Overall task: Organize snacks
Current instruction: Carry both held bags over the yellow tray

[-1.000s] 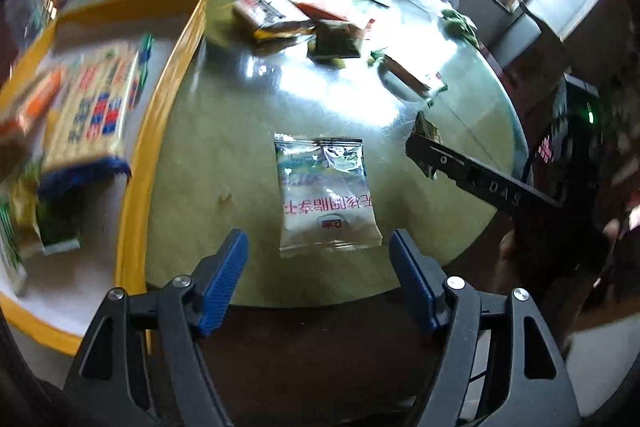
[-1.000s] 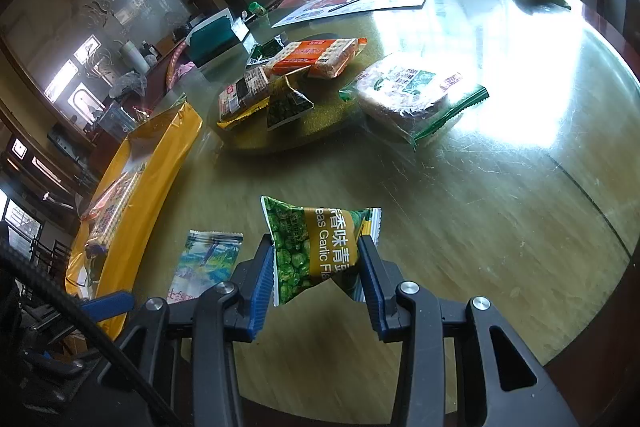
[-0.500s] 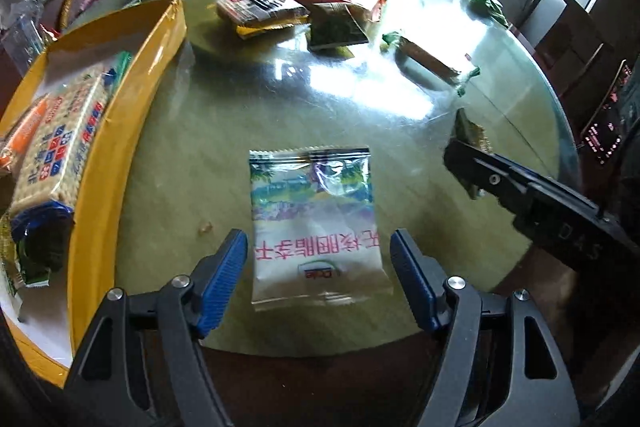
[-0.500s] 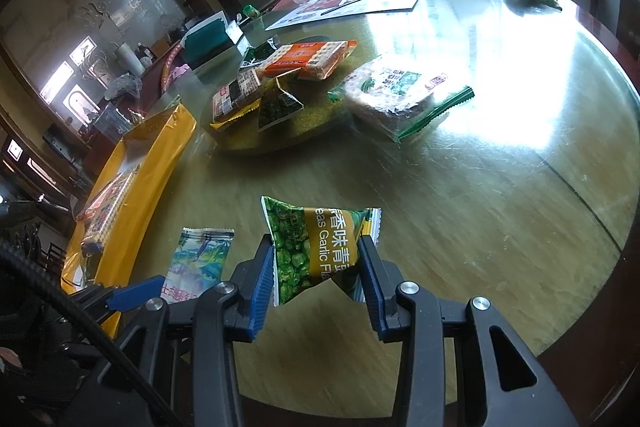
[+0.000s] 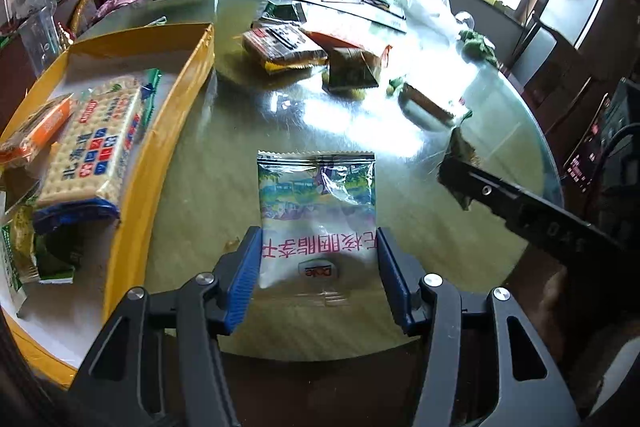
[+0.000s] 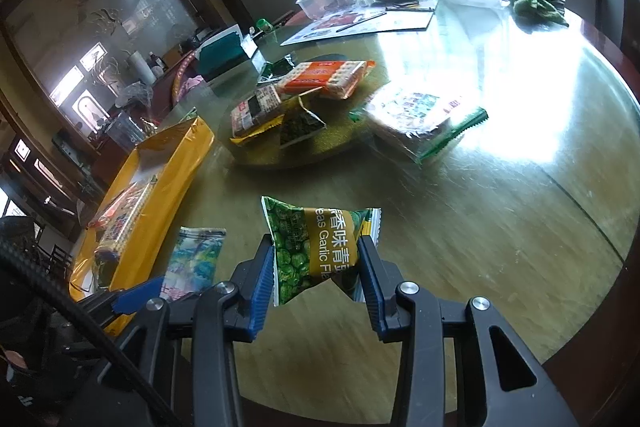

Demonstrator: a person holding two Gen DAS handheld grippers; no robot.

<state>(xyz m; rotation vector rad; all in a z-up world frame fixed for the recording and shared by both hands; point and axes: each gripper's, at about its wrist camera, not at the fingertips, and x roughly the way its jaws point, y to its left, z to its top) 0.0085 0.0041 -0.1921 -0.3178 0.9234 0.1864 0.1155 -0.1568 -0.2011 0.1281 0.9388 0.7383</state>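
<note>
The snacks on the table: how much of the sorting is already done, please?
Partly done. Done: the yellow tray holds a cracker pack. In hand: the right tool grips a green pea bag; the left tool is open around a pale packet lying on the table. Left: several packs lie mid-table.

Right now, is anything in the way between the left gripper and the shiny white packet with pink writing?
No. The left gripper is open, one blue finger on each side of the flat white foil packet on the glass table. Nothing lies between them.
</note>
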